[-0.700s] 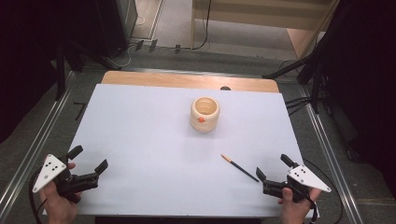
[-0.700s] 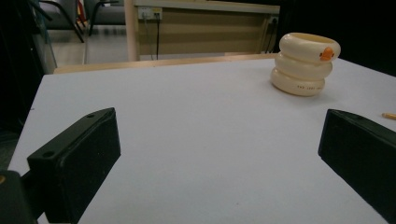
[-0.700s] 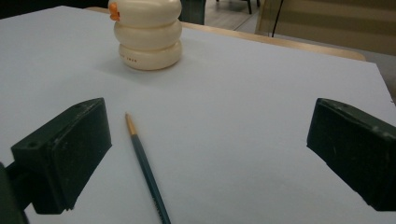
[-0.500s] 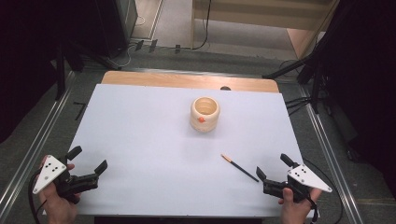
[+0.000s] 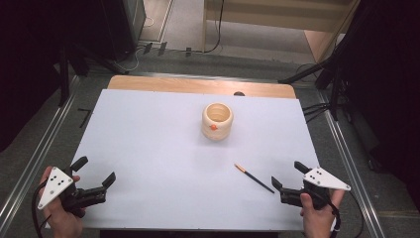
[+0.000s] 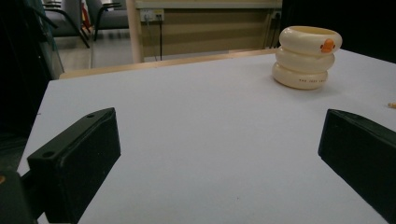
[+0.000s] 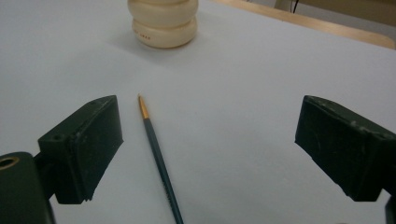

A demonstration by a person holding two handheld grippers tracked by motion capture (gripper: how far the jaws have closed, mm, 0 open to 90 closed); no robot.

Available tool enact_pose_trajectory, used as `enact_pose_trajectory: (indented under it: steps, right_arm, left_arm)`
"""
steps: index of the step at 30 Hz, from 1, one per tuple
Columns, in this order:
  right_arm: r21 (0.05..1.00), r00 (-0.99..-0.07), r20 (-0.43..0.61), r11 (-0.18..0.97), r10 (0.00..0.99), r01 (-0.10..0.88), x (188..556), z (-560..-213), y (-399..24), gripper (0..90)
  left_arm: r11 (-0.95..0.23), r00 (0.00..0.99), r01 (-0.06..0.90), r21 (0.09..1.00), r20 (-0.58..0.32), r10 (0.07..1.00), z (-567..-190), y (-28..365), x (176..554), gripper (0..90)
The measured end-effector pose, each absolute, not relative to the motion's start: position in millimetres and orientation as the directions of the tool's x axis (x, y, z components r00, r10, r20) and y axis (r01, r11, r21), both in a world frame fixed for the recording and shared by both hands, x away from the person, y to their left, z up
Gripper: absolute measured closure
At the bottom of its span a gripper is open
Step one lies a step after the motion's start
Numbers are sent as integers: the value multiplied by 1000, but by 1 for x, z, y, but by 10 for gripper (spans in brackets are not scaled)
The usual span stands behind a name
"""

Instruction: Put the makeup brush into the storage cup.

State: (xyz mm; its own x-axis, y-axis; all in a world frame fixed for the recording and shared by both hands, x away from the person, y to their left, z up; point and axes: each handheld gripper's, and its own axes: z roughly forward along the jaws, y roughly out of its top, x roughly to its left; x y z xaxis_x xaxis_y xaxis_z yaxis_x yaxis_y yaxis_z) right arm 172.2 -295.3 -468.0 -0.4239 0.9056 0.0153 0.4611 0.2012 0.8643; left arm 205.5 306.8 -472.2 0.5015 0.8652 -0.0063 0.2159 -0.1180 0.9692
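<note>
The white surface [image 5: 148, 148] carries a cream ribbed cup [image 5: 217, 121] toward its far edge. The left tongs [image 5: 94, 172] at the near-left corner and the right tongs [image 5: 286, 174] at the near-right corner gape wide, empty. A dark paintbrush [image 5: 253, 177] lies just beside the right tongs.

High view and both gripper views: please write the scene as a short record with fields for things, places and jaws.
surface: white table
cup: cream ribbed cup with an orange mark, upright, right of the table's middle
pencil: dark pencil with a tan tip, flat on the table, between the cup and the right gripper
left gripper: near left corner, jaws open, nothing between them
right gripper: near right corner, jaws open, apart from the pencil
right gripper view: pencil lies on the table ahead of the jaws, closer to the left one
</note>
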Motion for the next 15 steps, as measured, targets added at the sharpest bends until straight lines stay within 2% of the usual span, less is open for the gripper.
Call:
enact_pose_trajectory:
  steps: [5, 15]
  right_arm:
    - [835, -433, 0, 239, 901, 496, 180, -463, -293, 133]
    - [763, -481, -20, 324, 877, 559, 197, -454, -286, 142]
  left_arm:
    - [-120, 502, 220, 968, -7, 865, -473, 307, 205, 0]
    - [-131, 506, 220, 967, 2, 863, -473, 306, 205, 0]
